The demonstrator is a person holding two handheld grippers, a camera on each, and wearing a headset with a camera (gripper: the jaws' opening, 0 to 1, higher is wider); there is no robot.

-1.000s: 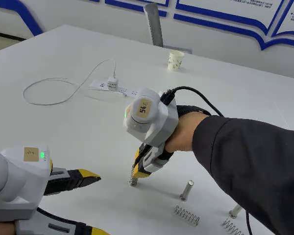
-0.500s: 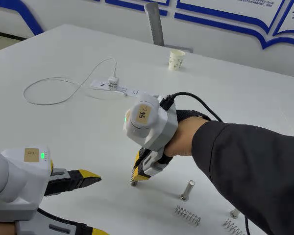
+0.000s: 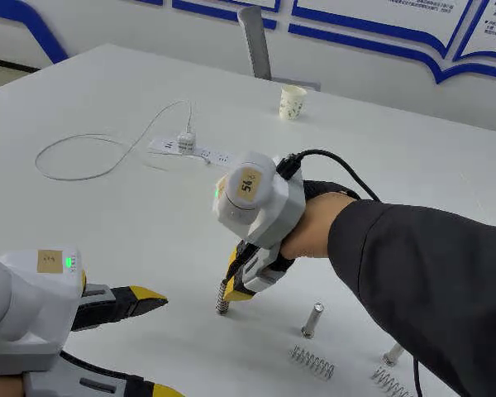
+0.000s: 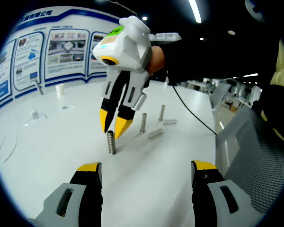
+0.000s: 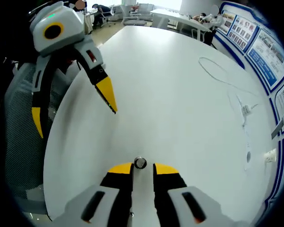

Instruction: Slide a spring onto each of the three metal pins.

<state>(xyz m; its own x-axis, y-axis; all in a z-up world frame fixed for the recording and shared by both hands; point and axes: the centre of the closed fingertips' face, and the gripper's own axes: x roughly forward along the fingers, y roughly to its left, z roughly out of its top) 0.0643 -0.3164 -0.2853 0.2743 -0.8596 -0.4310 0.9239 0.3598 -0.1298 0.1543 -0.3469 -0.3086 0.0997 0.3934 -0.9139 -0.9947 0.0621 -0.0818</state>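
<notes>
- The right gripper (image 3: 231,291) has drawn up a little since a second ago. Then its yellow tips sat low at the foot of the first pin (image 5: 140,163). Now the coils of a spring (image 3: 222,298) show below them, running down to the table (image 3: 107,223).
- Its jaws stand narrowly parted on either side of the pin top. I can make out nothing pinched between them.
- Judgement: the first spring looks seated on its pin, so one of three is done, and the tool appears to be letting go.
- Left to do: the second pin (image 3: 312,319) and third pin (image 3: 391,356) stand upright and bare, the third partly behind the sleeve (image 3: 422,281).
- A loose spring (image 3: 312,361) lies flat just beside the second pin, and another spring (image 3: 387,381) lies near the third.
- The left gripper (image 3: 153,341) is spread wide and empty. It is low over the table, apart from the sprung pin.
- Writing: a tan sticker (image 3: 248,184) on the right gripper carries two digits that read like "56". The orientation is uncertain.
- The sticker on the left gripper (image 3: 50,260) is too faint to read.
- The print on the paper cup (image 3: 292,102) and the text on the wall posters (image 4: 61,49) are too small to read.
</notes>
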